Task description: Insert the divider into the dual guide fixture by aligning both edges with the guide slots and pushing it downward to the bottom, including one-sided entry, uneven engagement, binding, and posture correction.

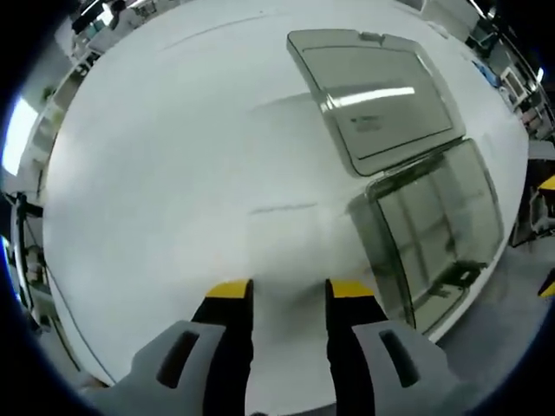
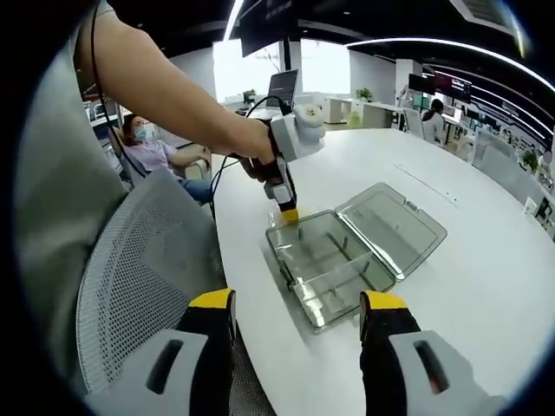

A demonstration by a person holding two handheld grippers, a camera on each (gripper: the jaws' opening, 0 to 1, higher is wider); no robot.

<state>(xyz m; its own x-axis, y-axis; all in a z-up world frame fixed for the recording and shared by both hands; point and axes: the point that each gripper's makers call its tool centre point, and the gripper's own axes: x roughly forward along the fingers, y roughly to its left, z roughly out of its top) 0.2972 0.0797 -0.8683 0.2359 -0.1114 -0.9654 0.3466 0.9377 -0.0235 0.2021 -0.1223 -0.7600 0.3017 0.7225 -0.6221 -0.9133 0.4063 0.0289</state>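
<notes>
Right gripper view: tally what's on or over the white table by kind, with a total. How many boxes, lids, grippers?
Clear plastic box: 1, lying open on the white table
Hinged lid: 1, folded back flat beside the box
Grippers: 2, the left gripper over the box's far edge, the right gripper with its jaws apart
Total: 4

The black, yellow-tipped left gripper (image 2: 289, 211) is held downward by an outstretched bare arm (image 2: 165, 87) — jaws parted. The matching right gripper (image 2: 297, 303) is presented with jaws wide apart.
</notes>
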